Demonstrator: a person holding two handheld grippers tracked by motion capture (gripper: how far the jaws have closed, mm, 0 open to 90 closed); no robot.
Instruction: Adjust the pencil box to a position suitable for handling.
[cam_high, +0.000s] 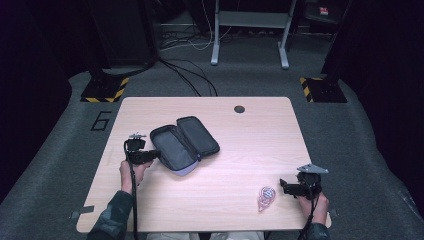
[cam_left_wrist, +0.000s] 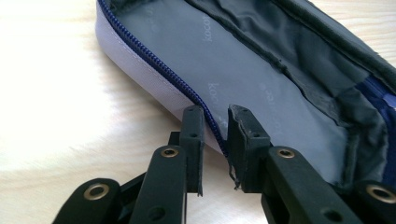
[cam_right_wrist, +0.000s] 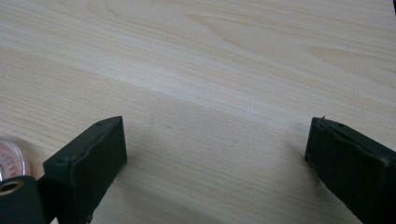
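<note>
- The left gripper (cam_left_wrist: 215, 122) is straddling the zip edge of the open case (cam_high: 184, 143), jaws nearly closed around it with a slight gap showing.
- The right gripper (cam_right_wrist: 215, 154) is gaping wide and holding nothing, just beside the pink tape dispenser (cam_high: 265, 197).
- The case is looking soft, light and floppy; the stiffer zipped rim seems the best hold.
- Everything is sitting on a pale wood table (cam_high: 260, 135) amid grey carpet and cables.
</note>
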